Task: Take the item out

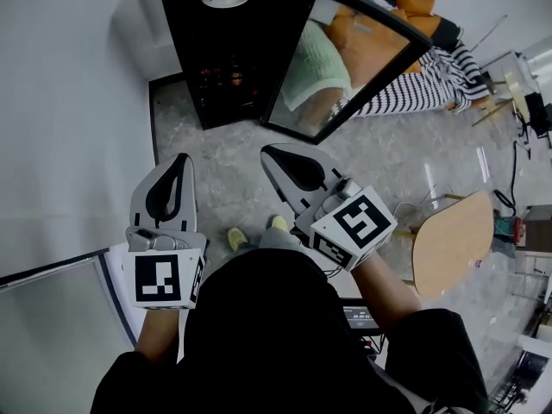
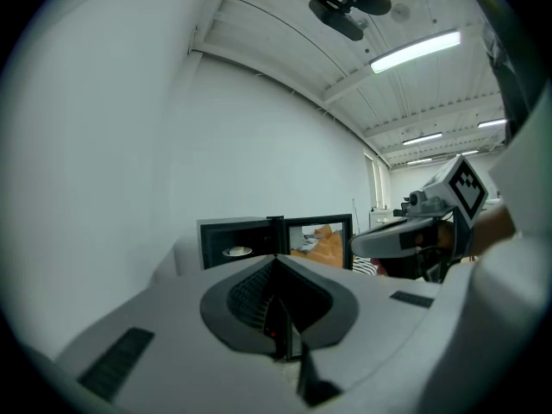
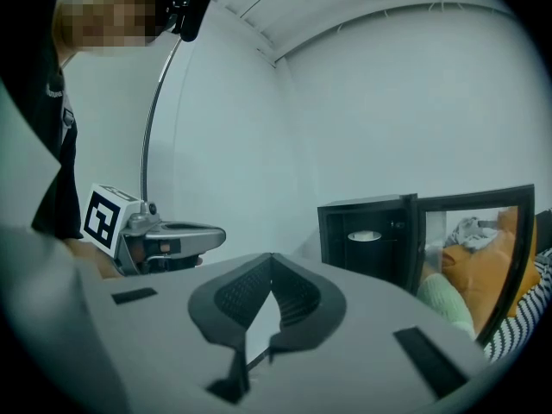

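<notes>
Both tools idle. The left gripper and right gripper each have jaws pressed together w/ nothing between them, held side by side in front of us. The task's thing, a pale round item (bowl or lid, can't tell), sits in the upper part of the small black box cabinet, well apart from both tools. The cabinet's glass-panelled door is swung open to the right, so the way in looks free.

Step in hand, as we judge it: the approach, not yet begun. To do it well we'd get low, b/c the cabinet stands on the grey speckled floor. We'd part one pair of jaws before entering, go in straight and level, and keep off the door edge and cavity roof. Then take the item by its rim, w/o shoving it deeper.

Views: only the head view shows the stretch of floor between us and the cabinet, the door's swing, and red glints lower inside. But it's poor on the item's height. The gripper views fix that: the item is high in the cavity, just left of the door. Each also catches the other tool side-on.
</notes>
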Available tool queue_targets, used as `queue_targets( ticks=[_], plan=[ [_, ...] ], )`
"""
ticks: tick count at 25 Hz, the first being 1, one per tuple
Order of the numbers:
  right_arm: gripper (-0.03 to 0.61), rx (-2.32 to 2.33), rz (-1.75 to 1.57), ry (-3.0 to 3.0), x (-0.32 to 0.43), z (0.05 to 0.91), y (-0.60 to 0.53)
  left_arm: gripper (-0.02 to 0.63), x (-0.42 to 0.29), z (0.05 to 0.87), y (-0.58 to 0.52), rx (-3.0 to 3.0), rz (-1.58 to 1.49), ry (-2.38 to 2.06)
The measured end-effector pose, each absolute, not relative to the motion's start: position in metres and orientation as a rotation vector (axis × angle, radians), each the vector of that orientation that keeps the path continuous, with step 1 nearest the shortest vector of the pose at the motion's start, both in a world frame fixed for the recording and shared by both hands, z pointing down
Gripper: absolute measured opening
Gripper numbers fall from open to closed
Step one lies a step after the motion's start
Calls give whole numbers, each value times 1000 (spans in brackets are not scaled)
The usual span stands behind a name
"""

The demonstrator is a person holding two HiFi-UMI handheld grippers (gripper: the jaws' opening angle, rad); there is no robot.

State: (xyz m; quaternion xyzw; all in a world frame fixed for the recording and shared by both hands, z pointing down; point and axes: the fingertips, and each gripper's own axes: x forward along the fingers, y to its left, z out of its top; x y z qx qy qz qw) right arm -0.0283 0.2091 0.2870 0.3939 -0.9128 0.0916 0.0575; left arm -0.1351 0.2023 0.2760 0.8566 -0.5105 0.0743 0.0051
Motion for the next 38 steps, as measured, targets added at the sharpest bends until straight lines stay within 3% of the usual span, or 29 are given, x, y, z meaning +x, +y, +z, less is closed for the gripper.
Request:
queue_targets(
  ticks=[38],
  plan=[
    [6,1134,211,-2772,-50,284,202,9,-159,270,199,2685,212,-1658]
  ],
)
